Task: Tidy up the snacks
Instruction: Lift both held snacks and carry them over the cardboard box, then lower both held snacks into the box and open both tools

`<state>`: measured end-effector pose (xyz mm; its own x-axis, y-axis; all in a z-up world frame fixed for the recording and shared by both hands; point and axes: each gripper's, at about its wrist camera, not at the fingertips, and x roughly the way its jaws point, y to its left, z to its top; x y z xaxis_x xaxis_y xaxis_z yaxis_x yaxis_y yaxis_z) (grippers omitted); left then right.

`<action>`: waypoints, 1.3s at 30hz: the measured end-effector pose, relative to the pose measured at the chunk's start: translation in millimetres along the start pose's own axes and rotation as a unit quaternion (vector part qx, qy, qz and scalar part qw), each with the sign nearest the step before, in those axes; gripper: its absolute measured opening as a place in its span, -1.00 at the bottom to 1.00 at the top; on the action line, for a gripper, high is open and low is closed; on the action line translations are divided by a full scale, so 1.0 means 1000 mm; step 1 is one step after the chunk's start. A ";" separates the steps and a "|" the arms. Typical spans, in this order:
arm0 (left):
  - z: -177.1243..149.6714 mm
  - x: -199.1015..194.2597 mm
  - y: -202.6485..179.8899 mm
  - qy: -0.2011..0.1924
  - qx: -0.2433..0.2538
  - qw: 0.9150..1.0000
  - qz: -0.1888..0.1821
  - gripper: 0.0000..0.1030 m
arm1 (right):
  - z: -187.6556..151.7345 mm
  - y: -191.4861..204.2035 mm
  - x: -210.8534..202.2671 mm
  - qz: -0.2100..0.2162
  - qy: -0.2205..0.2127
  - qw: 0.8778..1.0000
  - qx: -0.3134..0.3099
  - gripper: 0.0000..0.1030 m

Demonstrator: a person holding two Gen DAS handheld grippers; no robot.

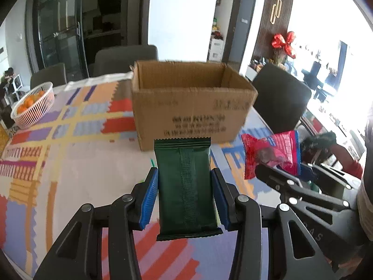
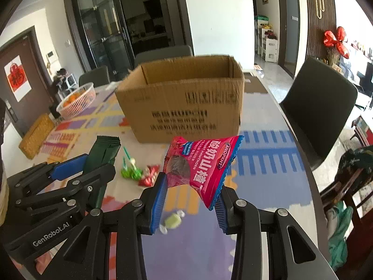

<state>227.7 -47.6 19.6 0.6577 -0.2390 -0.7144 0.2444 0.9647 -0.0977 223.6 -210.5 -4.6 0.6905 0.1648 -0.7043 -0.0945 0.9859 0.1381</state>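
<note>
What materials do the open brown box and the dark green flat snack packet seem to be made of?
Open brown box: corrugated cardboard, matte; ragged torn rim, printed lettering.
Dark green flat snack packet: probably plastic film, slightly glossy; serrated ends, ribbed centre seam. It is clamped in the left gripper.

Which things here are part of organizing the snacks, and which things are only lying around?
Part of the job:
- dark green packet, gripped in the left tool
- pink hawthorn packet, gripped in the right tool
- open cardboard box
- loose candies on the table

Lying around:
- basket of oranges
- dark chair
- red bow
</note>
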 end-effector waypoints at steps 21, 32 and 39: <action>0.106 -0.001 0.021 -0.042 0.014 0.999 0.015 -0.13 | 0.108 0.016 -0.002 -0.004 -0.056 0.998 -0.029 -0.24; 0.144 0.030 0.035 -0.029 0.010 1.000 -0.002 -0.13 | 0.153 0.009 0.030 -0.023 -0.040 0.998 -0.043 -0.24; 0.156 0.064 0.034 -0.005 0.014 1.000 -0.008 -0.13 | 0.165 0.004 0.049 -0.032 -0.032 0.998 -0.050 -0.24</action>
<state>389.3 -47.6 78.3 0.6601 -0.2554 -0.7064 0.2752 0.9573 -0.0889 375.1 -203.7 76.1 0.7422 0.1020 -0.6624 -0.1174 0.9929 0.0212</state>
